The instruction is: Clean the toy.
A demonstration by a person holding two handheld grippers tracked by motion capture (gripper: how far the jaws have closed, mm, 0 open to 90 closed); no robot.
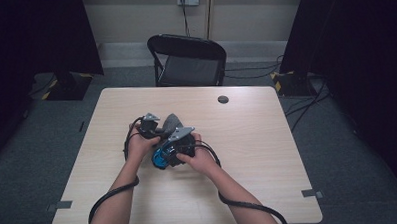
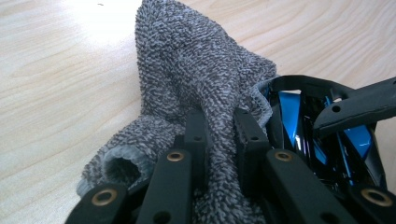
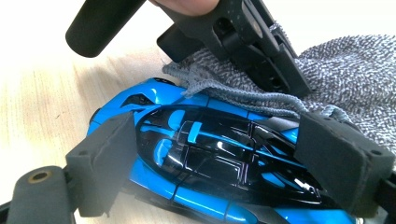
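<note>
— What's in front of you, biggest thing first?

— The pale wooden surface (image 1: 247, 140), with a black folding chair (image 1: 187, 60) behind its far edge at twelve o'clock and a small dark round cap (image 1: 223, 99) toward one o'clock. My hands meet at the middle of the surface, slightly toward nine o'clock.

— And what are they working on?

— A grey knitted pouch (image 2: 187, 70) and a blue and black toy car (image 3: 205, 154). From the high view they're a dark lump between my hands. The left gripper view shows the pouch's weave and my left gripper (image 2: 220, 135), its fingers (image 2: 196, 135) clenched on a fold of the cloth near the mouth, the car glinting at three o'clock.

— Is the car inside the pouch?

— Partly at most. The right gripper view shows the pouch's corded rim draped over the car's far side, most of the body bare. My right gripper (image 3: 229, 158) grasps the car, one pad on each end. I can't tell how deep the far end sits.
</note>
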